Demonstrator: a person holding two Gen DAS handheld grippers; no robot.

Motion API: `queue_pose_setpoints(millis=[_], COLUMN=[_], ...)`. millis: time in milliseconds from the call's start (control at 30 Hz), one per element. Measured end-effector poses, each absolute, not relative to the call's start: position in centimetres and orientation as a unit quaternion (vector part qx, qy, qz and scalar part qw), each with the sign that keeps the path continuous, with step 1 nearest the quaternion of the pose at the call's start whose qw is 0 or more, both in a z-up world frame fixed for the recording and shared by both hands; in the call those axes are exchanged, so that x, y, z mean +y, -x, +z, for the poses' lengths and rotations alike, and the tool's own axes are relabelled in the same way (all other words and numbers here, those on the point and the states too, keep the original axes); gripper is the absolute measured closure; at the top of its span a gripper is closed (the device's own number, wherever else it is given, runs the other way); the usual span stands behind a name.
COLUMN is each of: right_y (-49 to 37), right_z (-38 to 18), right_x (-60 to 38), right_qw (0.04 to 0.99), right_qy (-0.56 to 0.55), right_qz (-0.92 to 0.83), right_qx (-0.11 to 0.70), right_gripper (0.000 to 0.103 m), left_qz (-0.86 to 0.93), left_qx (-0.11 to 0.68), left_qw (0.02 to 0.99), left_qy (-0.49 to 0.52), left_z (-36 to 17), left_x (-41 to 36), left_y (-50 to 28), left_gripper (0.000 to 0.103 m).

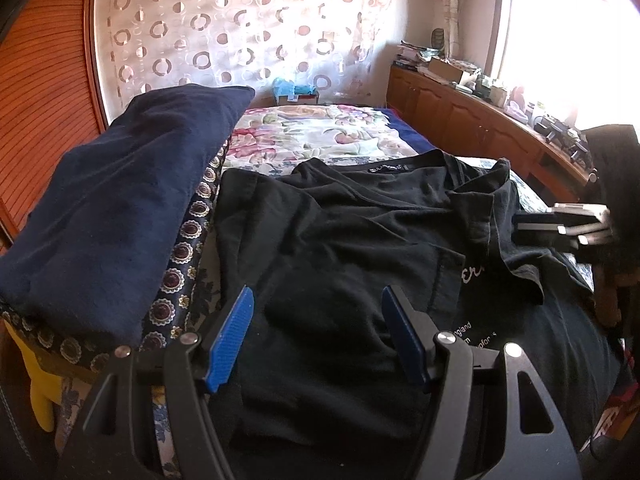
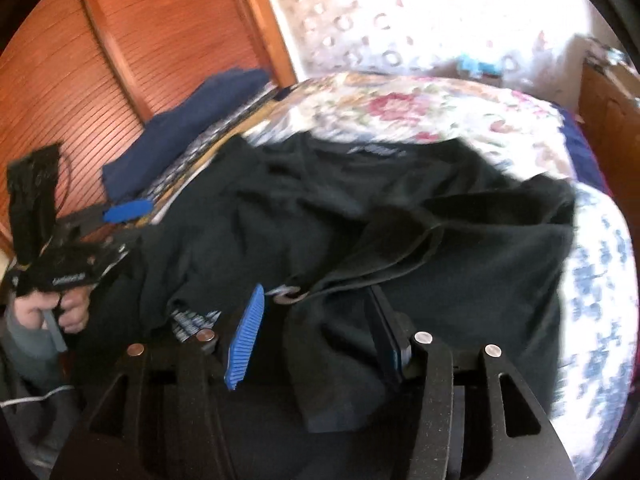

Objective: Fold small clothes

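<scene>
A black T-shirt [image 1: 340, 240] lies crumpled on the bed, its neck label [image 1: 384, 168] at the far end and white lettering [image 1: 472, 276] showing near the right. My left gripper [image 1: 316, 332] hovers over the shirt's near left part, jaws open, blue pads clear of the cloth. My right gripper [image 2: 316, 332] stands open over the shirt [image 2: 400, 220]; a loose fold of black fabric lies between its pads without being pinched. The right gripper's fingers [image 1: 560, 226] reach in from the right edge in the left wrist view. A hand [image 2: 72, 312] holds the left gripper, whose blue pad [image 2: 128, 211] shows.
A folded navy cloth [image 1: 120, 208] lies on a patterned strip along the bed's left side. The floral bedspread [image 1: 320, 132] stretches beyond the shirt. A wooden cabinet [image 1: 460, 108] with clutter runs along the right. A slatted wooden door [image 1: 44, 100] stands at left.
</scene>
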State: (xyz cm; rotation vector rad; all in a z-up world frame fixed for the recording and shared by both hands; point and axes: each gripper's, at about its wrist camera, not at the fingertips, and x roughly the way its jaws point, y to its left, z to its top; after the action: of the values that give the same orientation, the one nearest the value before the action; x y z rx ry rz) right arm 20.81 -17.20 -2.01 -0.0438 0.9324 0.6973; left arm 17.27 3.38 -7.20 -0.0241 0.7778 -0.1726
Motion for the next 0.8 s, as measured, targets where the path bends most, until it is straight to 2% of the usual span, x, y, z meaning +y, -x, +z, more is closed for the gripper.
queue_pose_setpoints(millis=[300, 333, 367, 400, 433, 600, 700, 800], right_y=[-26.0, -26.4, -27.1, -27.3, -27.6, -26.9, -26.6, -26.4], right_z=[-3.8, -4.1, -4.4, -4.4, -4.4, -1.3, -0.6, -0.4], right_x=[-19.0, -18.8, -18.3, -17.9, -17.3, -14.4, -15.1, -17.1], right_qw=[0.842, 0.839, 0.833, 0.831, 0.826, 0.813, 0.82, 0.841], right_qy=[0.01, 0.005, 0.002, 0.003, 0.001, -0.008, -0.008, 0.018], right_qz=[0.261, 0.262, 0.27, 0.278, 0.293, 0.383, 0.375, 0.335], right_qx=[0.472, 0.478, 0.482, 0.482, 0.481, 0.438, 0.432, 0.424], right_gripper=[0.051, 0.058, 0.073, 0.081, 0.095, 0.095, 0.087, 0.072], left_qz=[-0.082, -0.082, -0.079, -0.077, -0.074, -0.069, -0.076, -0.082], left_qx=[0.382, 0.382, 0.383, 0.384, 0.385, 0.386, 0.383, 0.38], left_qw=[0.921, 0.921, 0.921, 0.92, 0.92, 0.92, 0.92, 0.921], left_qy=[0.007, 0.006, 0.004, 0.003, 0.002, 0.0, -0.014, -0.03], left_z=[-7.4, -7.4, -7.5, -7.6, -7.7, -7.6, -7.2, -6.7], left_x=[3.3, 3.3, 3.3, 3.4, 3.4, 4.0, 3.9, 3.9], left_y=[-17.6, -17.7, -17.9, -18.0, -18.2, -19.0, -19.6, -20.4], left_gripper=[0.036, 0.036, 0.036, 0.036, 0.036, 0.036, 0.036, 0.036])
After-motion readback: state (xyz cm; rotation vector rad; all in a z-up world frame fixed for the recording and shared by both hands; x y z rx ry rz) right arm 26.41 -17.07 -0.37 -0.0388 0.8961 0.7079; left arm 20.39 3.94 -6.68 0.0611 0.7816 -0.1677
